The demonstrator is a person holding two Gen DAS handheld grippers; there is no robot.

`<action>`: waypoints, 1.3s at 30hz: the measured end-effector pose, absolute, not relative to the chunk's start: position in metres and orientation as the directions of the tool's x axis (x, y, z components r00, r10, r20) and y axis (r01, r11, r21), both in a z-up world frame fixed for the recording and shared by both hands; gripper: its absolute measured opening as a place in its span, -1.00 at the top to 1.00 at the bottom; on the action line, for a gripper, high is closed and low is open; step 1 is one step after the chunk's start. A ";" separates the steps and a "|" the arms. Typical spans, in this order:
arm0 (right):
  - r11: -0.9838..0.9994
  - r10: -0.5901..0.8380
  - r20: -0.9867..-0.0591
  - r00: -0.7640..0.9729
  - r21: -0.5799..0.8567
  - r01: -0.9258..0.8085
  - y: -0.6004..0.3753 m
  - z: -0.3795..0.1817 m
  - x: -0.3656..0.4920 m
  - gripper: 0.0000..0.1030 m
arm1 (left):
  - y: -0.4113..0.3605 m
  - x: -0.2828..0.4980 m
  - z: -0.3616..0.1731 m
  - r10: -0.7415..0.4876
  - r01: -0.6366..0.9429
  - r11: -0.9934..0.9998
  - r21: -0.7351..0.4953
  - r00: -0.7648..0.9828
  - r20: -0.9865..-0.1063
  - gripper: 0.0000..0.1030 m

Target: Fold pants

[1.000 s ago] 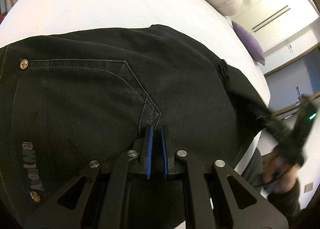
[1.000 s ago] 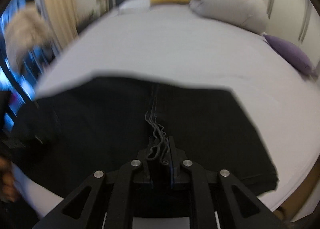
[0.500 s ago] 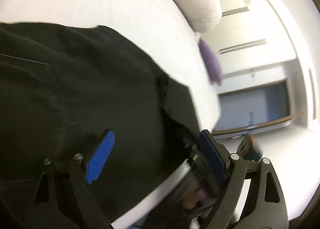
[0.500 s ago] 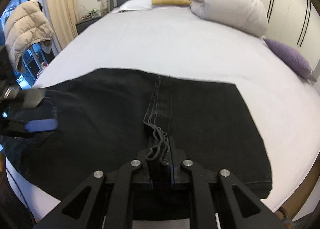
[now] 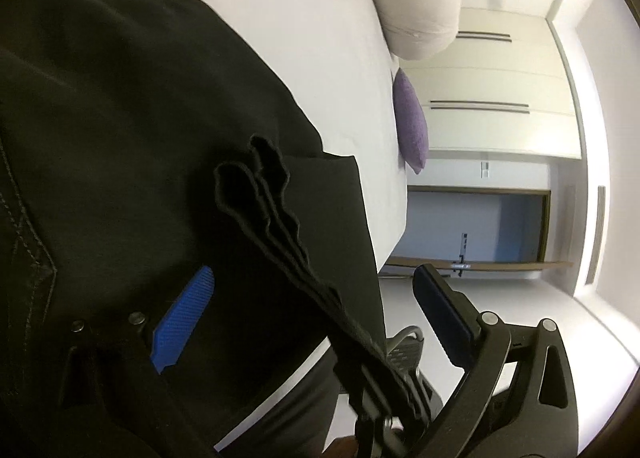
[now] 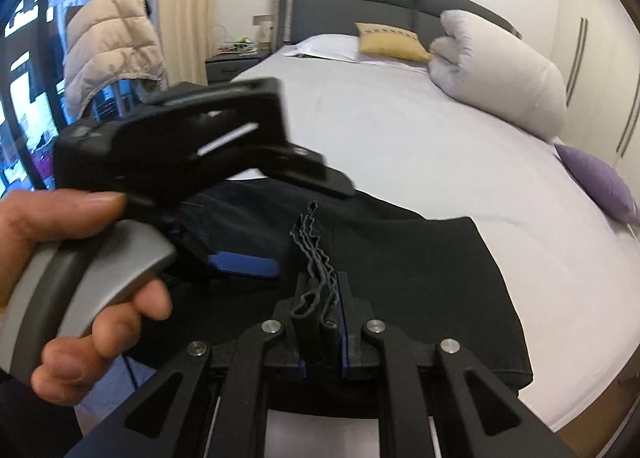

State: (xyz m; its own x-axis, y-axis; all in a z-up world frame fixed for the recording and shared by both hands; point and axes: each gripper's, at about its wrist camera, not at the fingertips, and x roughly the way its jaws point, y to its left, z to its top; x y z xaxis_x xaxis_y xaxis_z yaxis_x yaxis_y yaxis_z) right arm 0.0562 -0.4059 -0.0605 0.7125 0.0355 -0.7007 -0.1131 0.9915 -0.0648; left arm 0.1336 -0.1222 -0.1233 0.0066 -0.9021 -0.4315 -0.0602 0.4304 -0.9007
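Your right gripper point(image 6: 322, 322) pinches the pants' point(image 6: 420, 270) bunched edge at the bed's point(image 6: 400, 130) near edge; left gripper point(image 5: 308, 318), fingers just opened wide, straddles that same fold

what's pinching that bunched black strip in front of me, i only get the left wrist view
observer: the right gripper. It is shut on a gathered edge of the pants, with the folds clamped between its blue pads.
operator: and who's got my left one
observer: a bare hand wraps its grey handle. The left gripper has just been opening; that gathered edge sits roughly between its pads, not pressed.
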 end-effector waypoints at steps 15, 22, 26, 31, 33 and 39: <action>0.968 0.097 -0.692 0.716 -0.102 -0.230 -0.355 -0.056 0.053 0.75 | -0.095 0.146 -0.092 -0.824 0.150 0.557 -0.817 -0.026 -0.566 0.87; 0.953 0.134 -0.694 0.707 -0.106 -0.285 -0.337 -0.061 0.063 0.75 | -0.082 0.150 -0.080 -0.776 0.207 0.618 -0.759 0.001 -0.631 0.87; 0.945 0.151 -0.724 0.673 -0.094 -0.313 -0.324 -0.078 0.070 0.74 | -0.077 0.151 -0.092 -0.741 0.204 0.658 -0.725 0.000 -0.672 0.87; 0.940 0.159 -0.760 0.631 -0.079 -0.333 -0.315 -0.098 0.076 0.71 | -0.067 0.153 -0.119 -0.715 0.164 0.687 -0.707 -0.017 -0.699 0.87; 0.939 0.164 -0.776 0.609 -0.067 -0.338 -0.314 -0.107 0.079 0.71 | -0.068 0.156 -0.130 -0.710 0.144 0.694 -0.705 -0.026 -0.704 0.85; 0.948 0.210 -0.816 0.538 0.035 -0.317 -0.328 -0.122 0.078 -0.17 | -0.068 0.153 -0.133 -0.673 0.171 0.728 -0.664 -0.007 -0.740 0.78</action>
State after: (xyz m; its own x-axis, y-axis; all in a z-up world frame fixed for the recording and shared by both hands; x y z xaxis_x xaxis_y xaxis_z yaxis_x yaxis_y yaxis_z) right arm 0.0784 -0.3285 -0.1221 0.5382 0.2099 -0.8162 -0.3172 0.9477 0.0345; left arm 0.1532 -0.0683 -0.1326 -0.0075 -0.6730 -0.7396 0.1713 0.7278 -0.6641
